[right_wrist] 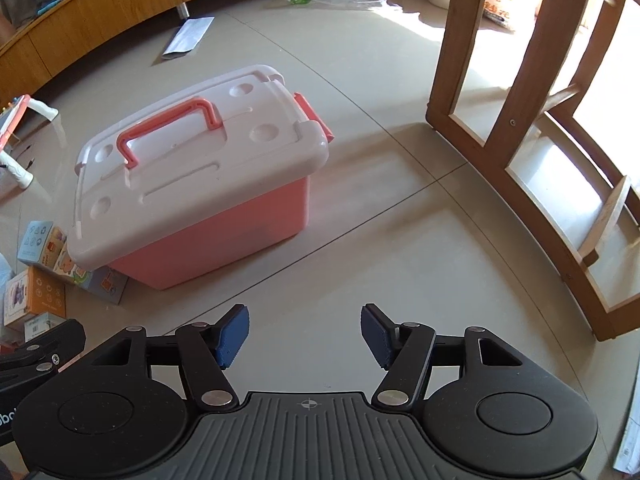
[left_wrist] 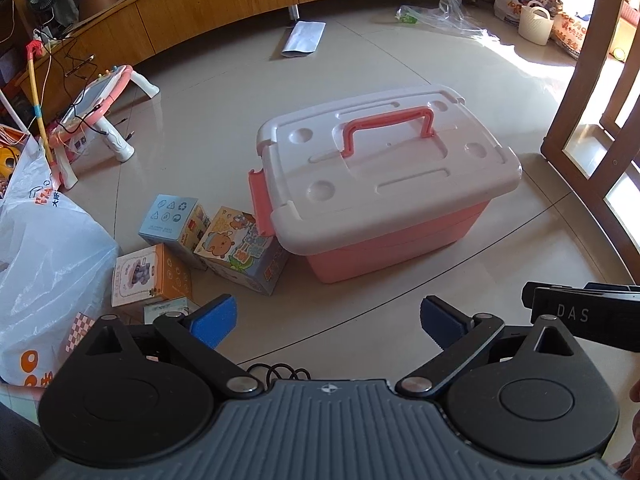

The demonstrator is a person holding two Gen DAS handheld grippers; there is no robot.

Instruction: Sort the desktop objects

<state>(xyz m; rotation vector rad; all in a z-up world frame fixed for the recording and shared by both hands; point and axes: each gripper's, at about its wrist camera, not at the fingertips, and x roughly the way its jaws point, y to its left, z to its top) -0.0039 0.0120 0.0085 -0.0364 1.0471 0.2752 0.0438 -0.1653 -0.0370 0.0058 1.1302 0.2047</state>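
Left gripper [left_wrist: 326, 322] and right gripper [right_wrist: 305, 334]: both spread wide, holding nothing, hovering over bare floor short of the work. Ahead of both, pink storage box [left_wrist: 384, 188], lid on, side latches seemingly swung out. Left of it, small cartons [left_wrist: 236, 250] clustered against its wall, probably awaiting stowing.

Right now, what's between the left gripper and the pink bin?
Only bare floor tile separates the open left gripper from the pink bin, seen in the left wrist view.

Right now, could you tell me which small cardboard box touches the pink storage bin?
The cartoon-bear cardboard box; the light-blue box and orange box lie apart.
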